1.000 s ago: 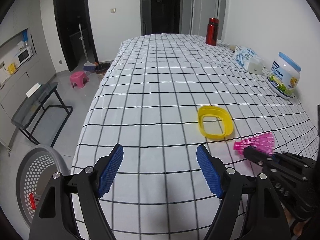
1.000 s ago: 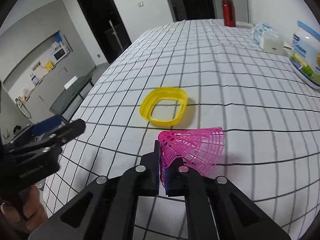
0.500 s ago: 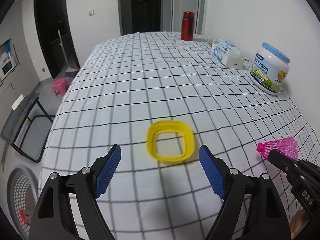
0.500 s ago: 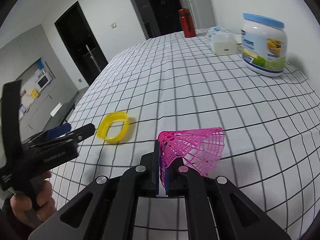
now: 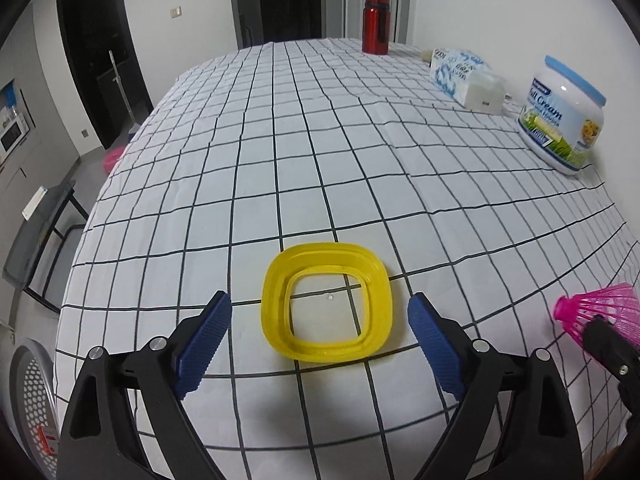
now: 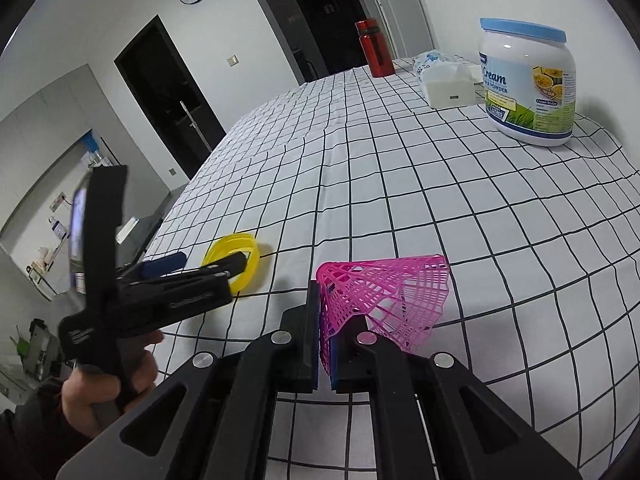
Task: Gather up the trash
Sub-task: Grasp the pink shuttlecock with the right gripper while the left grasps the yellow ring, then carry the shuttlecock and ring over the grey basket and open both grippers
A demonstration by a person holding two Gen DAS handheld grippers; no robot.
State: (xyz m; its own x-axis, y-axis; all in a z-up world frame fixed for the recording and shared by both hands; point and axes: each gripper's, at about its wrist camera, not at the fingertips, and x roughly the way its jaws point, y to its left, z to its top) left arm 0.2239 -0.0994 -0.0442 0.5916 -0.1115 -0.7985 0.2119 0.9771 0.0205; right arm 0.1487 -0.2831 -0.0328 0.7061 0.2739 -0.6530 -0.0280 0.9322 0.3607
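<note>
A yellow square plastic ring [image 5: 326, 304] lies flat on the checked tablecloth [image 5: 304, 148]. My left gripper [image 5: 320, 344] is open, its blue pads either side of the ring's near edge, just above it. The ring also shows in the right wrist view [image 6: 234, 258], partly behind the left gripper [image 6: 188, 276]. My right gripper [image 6: 325, 344] is shut on a pink plastic shuttlecock [image 6: 384, 300] and holds it above the table; it shows at the right edge of the left wrist view [image 5: 592, 316].
A cream powder jar [image 5: 560, 116], a white box with a tissue pack [image 5: 464, 76] and a red bottle [image 5: 375, 24] stand along the table's right and far side. A perforated grey basket [image 5: 30, 400] sits on the floor at lower left, below the table's left edge.
My left gripper swung from the table's left edge over to the yellow ring, which now lies between its open fingers. My right gripper kept the shuttlecock and turned right.
</note>
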